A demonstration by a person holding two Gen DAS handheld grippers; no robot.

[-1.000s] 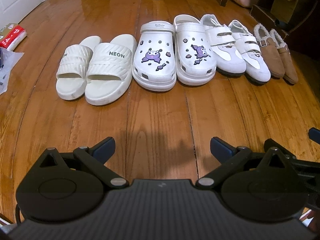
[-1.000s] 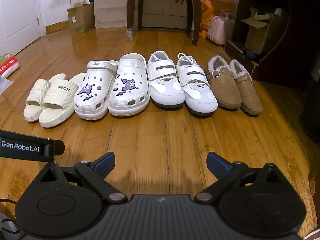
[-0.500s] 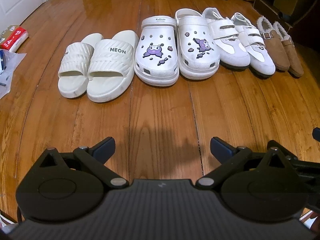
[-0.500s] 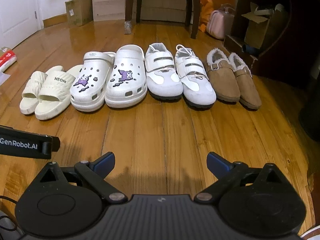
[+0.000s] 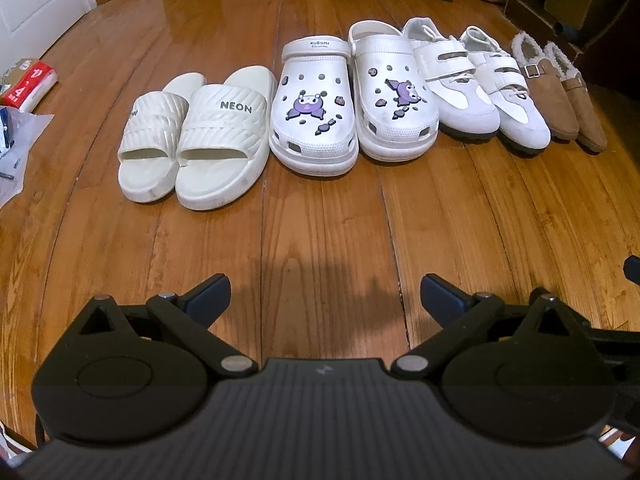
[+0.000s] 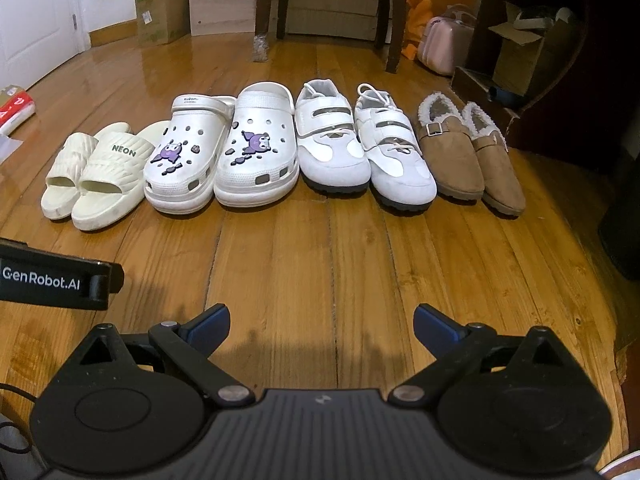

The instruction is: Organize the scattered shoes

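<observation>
On glossy wood planks (image 5: 320, 240), ribbed slides (image 5: 192, 140) adjoin perforated clogs (image 5: 352, 108).

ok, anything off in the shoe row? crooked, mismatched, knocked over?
Nothing stands out. Four pairs sit upright in one row on the wood floor, toes toward the cameras: cream slides, white clogs, white sneakers, tan slippers. Each shoe sits beside its mate. Both the left gripper and the right gripper are open and empty.
</observation>
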